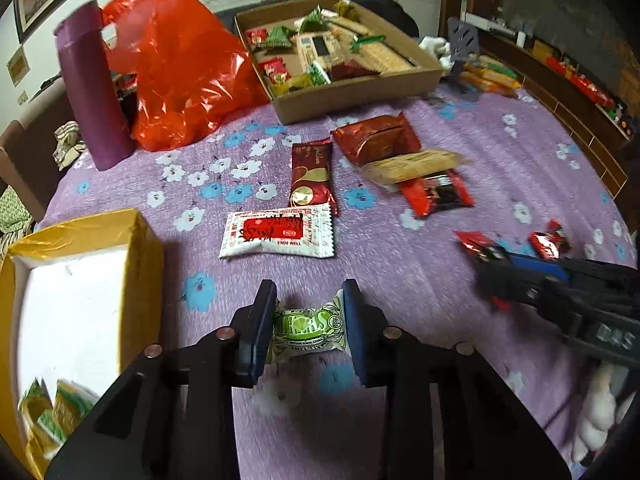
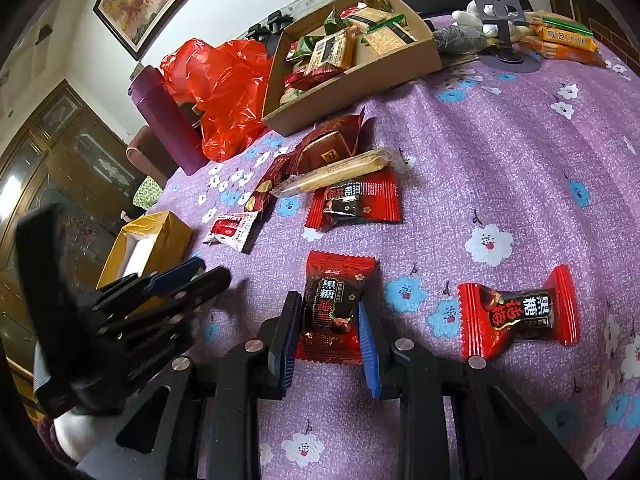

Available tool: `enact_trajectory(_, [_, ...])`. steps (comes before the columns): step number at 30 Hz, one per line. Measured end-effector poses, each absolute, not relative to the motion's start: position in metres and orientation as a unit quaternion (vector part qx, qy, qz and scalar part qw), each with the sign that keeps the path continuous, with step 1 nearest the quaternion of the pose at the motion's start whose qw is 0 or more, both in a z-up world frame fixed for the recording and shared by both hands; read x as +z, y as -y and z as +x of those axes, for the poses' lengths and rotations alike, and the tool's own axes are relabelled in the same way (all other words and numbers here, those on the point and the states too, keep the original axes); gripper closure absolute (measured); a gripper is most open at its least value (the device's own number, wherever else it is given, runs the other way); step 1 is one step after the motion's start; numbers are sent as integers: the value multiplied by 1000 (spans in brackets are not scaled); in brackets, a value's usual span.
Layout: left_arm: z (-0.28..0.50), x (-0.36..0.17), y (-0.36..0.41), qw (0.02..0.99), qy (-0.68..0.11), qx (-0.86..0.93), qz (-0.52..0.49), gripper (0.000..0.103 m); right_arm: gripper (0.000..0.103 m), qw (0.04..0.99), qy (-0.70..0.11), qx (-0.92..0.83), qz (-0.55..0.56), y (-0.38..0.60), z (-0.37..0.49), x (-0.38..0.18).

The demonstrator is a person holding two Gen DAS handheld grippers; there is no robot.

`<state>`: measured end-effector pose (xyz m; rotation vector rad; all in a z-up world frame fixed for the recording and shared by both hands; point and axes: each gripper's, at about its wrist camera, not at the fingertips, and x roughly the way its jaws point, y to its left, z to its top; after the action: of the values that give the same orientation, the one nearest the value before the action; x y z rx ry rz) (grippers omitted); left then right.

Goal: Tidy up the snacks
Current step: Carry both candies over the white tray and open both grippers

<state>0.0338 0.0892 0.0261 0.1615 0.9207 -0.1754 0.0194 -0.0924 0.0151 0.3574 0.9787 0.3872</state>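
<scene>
My left gripper [image 1: 306, 326] is shut on a green candy [image 1: 308, 328] and holds it over the purple flowered cloth [image 1: 460, 300], just right of a yellow box [image 1: 144, 240] with several green packets inside. My right gripper [image 2: 328, 330] is shut on a red and black brown-sugar candy [image 2: 334, 306]. A second such candy [image 2: 520, 314] lies to its right, a third [image 2: 356, 200] farther back. A white and red sachet [image 1: 278, 236], a dark red bar [image 1: 312, 176], a brown-red pack [image 1: 376, 138] and a biscuit stick [image 1: 414, 166] lie mid-table.
A cardboard tray [image 1: 348, 96] full of snacks stands at the back. A red plastic bag [image 1: 180, 72] and a purple bottle [image 1: 94, 88] stand at the back left. A phone stand [image 2: 500, 20] and orange snack packs [image 2: 564, 42] are at the back right.
</scene>
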Motion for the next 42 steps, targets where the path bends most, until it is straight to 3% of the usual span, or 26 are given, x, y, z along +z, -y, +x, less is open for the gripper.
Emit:
enact_trajectory(15, [-51,66,-127,897,-425,-120,-17,72,75,856,-452,192,164,90,12,23])
enact_trajectory(27, [-101,83,-232,921,-360,-35,-148,72,75,864,-419,236,152,61,-12,40])
enact_trajectory(42, [-139,60,-306,926,-336,71,-158,71,76,816,-446,362,66,-103,-49,78])
